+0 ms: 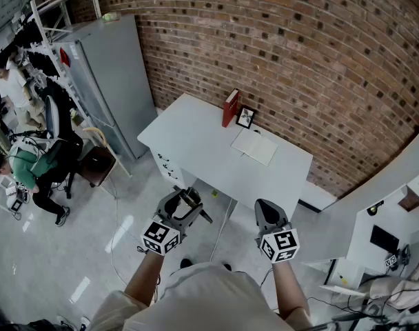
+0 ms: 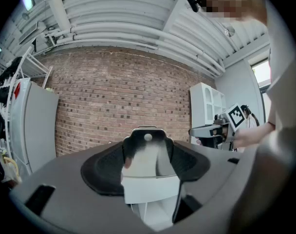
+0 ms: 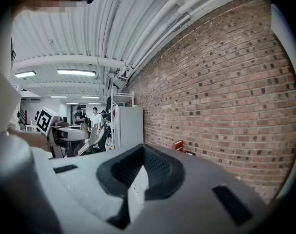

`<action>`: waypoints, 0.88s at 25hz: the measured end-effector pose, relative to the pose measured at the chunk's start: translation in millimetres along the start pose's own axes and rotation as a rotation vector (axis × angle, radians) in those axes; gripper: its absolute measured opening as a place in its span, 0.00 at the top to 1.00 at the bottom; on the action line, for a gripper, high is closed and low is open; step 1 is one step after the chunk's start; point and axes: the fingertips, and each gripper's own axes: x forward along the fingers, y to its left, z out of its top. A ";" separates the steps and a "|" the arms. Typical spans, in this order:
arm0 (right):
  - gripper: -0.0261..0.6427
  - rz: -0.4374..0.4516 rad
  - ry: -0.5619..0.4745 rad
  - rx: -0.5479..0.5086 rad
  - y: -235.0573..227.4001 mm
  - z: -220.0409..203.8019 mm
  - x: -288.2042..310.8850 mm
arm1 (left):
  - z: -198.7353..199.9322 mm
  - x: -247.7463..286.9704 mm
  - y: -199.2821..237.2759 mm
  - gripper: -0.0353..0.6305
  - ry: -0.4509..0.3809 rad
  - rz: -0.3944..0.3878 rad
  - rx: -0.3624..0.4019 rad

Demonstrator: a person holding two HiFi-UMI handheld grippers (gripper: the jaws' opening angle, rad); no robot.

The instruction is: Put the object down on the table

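I stand on the floor a step short of the white table [image 1: 196, 140], with both grippers held in front of my body. My left gripper [image 1: 184, 205] has its jaws spread wide around a dark, round-cornered object [image 1: 191, 200]. In the left gripper view that object [image 2: 148, 133] fills the gap at the fingertips of the left gripper [image 2: 148, 152]. My right gripper [image 1: 267, 214] is shut with nothing in it, its white fingers meeting in the right gripper view [image 3: 139, 174]. Both grippers are over the floor, short of the table's near edge.
On the table's far side stand a red book [image 1: 230, 107] and a small framed picture [image 1: 246, 118], with an open notebook [image 1: 254, 147] beside them. A grey cabinet [image 1: 113, 81] stands to the left, white shelving [image 1: 389, 219] to the right. A person sits at far left [image 1: 30, 167].
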 end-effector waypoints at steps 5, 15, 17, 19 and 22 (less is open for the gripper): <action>0.96 0.010 -0.005 0.003 3.8 -0.4 -2.3 | -2.4 -3.1 -3.9 0.53 0.005 0.000 0.000; 0.96 0.013 -0.002 0.023 -9.9 -5.3 -10.0 | -7.9 -0.5 -19.1 0.53 0.013 0.023 -0.007; 0.96 0.018 -0.002 0.032 -14.0 -6.9 -12.3 | -8.8 0.8 -23.1 0.53 0.015 0.030 -0.008; 0.96 0.029 0.000 0.037 -17.2 -9.7 -14.0 | -11.0 1.9 -27.0 0.53 0.018 0.040 -0.009; 0.96 0.042 0.013 0.041 -22.4 -18.4 -15.7 | -17.4 3.6 -33.5 0.53 0.028 0.060 -0.013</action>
